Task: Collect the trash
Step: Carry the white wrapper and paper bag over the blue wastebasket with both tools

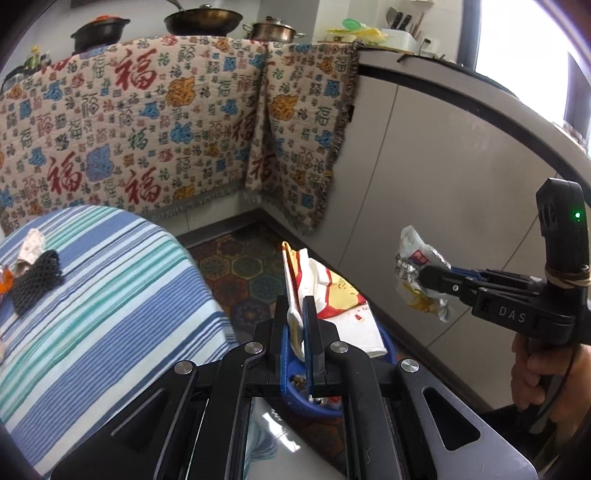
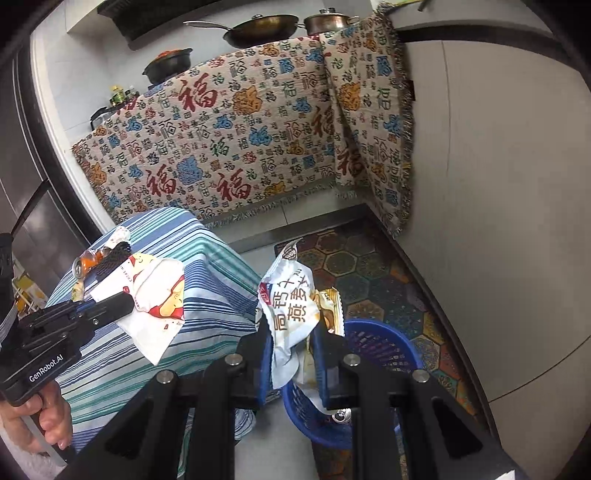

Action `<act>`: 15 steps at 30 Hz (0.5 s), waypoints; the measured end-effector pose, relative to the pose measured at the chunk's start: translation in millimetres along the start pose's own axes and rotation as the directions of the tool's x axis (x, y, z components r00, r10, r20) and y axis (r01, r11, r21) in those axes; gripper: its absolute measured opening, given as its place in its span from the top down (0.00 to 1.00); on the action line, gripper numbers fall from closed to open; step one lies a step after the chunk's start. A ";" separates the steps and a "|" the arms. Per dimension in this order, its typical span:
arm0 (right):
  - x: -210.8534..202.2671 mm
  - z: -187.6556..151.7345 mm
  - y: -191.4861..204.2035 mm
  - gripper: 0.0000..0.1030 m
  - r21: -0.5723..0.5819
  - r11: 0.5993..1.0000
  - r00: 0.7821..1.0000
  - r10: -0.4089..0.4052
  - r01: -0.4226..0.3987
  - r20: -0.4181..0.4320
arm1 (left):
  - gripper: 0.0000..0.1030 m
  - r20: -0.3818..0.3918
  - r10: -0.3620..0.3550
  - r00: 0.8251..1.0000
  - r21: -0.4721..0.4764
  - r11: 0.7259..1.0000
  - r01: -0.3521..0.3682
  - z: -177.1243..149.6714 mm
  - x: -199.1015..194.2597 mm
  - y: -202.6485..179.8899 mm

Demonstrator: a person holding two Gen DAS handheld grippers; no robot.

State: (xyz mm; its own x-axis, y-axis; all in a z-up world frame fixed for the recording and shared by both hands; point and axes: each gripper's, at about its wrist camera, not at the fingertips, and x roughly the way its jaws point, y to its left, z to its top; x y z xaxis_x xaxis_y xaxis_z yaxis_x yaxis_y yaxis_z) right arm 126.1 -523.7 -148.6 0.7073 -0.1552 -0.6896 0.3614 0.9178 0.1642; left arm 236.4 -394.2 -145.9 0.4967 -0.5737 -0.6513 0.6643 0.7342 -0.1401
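Observation:
My left gripper [image 1: 297, 325] is shut on a white, red and yellow cartoon snack bag [image 1: 332, 295] and holds it in the air above the blue trash basket [image 1: 321, 406]; it also shows in the right wrist view [image 2: 127, 304] with the cartoon bag [image 2: 155, 299]. My right gripper [image 2: 291, 339] is shut on a crumpled white oat wrapper [image 2: 291, 306] above the blue basket [image 2: 384, 339]; it also shows in the left wrist view [image 1: 424, 277] with the wrapper [image 1: 417, 266]. More trash lies on the striped table [image 1: 110, 288]: black foam netting [image 1: 35, 284], a pale wrapper [image 1: 31, 247], an orange can [image 2: 86, 264].
A patterned blanket [image 1: 166, 129] hangs over the kitchen counter with pots [image 1: 203, 18] on top. White cabinet doors [image 1: 443, 166] stand at the right. A hexagon-patterned mat [image 2: 369, 273] covers the floor under the basket. The table edge is close on the left.

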 end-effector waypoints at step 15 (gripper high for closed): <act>23.8 5.0 -64.1 0.81 0.115 0.992 0.997 -0.053 0.059 -0.055 | 0.95 -0.088 -0.034 0.996 0.053 0.998 0.038 1.4 80.8 -48.4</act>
State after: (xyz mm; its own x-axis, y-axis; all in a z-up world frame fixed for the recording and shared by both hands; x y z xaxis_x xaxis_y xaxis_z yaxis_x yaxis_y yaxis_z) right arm 122.9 -588.1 -172.1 0.6528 -0.1834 -0.7350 0.4702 0.8589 0.2032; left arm 245.2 -476.6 -190.7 0.4228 -0.5638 -0.7095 0.7117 0.6912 -0.1252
